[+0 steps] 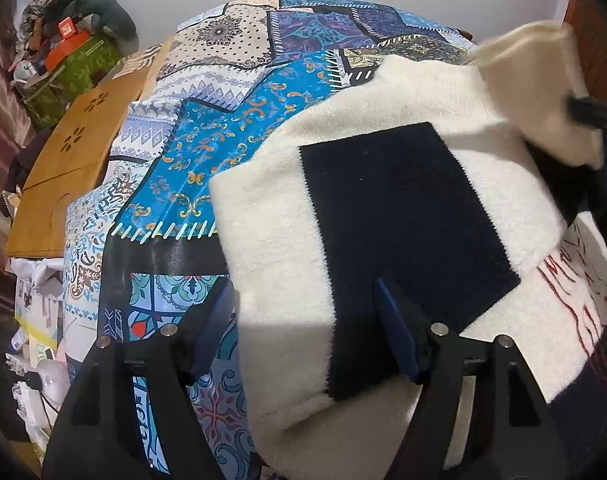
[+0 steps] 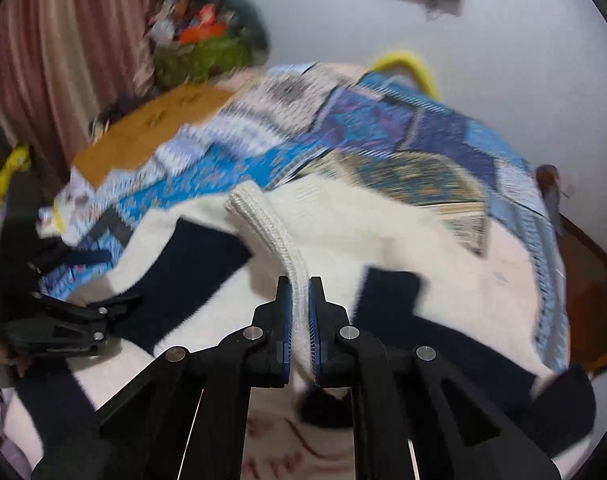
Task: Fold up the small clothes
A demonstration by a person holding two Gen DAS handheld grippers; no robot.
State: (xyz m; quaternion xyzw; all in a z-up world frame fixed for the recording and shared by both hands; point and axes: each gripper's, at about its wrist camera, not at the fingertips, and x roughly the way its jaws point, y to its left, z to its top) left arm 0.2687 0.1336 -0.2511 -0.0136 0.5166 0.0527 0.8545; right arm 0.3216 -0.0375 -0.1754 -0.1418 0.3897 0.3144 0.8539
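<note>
Right now a cream and navy sweater [image 1: 383,208] lies spread across a surface covered with a blue patchwork-print cloth [image 1: 231,128]. The sweater is fuzzy, cream with dark navy blocks, and shows red stitched lettering near its right side in the left wrist view.

The left tongs [image 1: 303,328] stand wide open, low over the near-left edge of the sweater. One blue-padded finger [image 1: 399,336] rests over a navy block, and the other finger sits out over the printed cloth just beside the garment's edge. Nothing is caught between them. From the right wrist view the left tongs [image 2: 115,312] appear at the left, down against the sweater.

The right tongs [image 2: 300,320] are closed tight on the sweater's ribbed cream cuff or hem [image 2: 271,232], which runs up and away from the fingertips as a raised band. That view is smeared by motion blur, so whether the gripped band is a sleeve cuff or the hem is hard to say. In the left wrist view the same cream piece [image 1: 543,92] is lifted above the body of the sweater at upper right, with the dark tip of the right tongs [image 1: 591,114] pinching it.

Beside the cloth on the left sits a wooden board [image 1: 75,160], and past it a heap of clutter [image 1: 71,40] against a pinkish curtain [image 2: 55,60].
</note>
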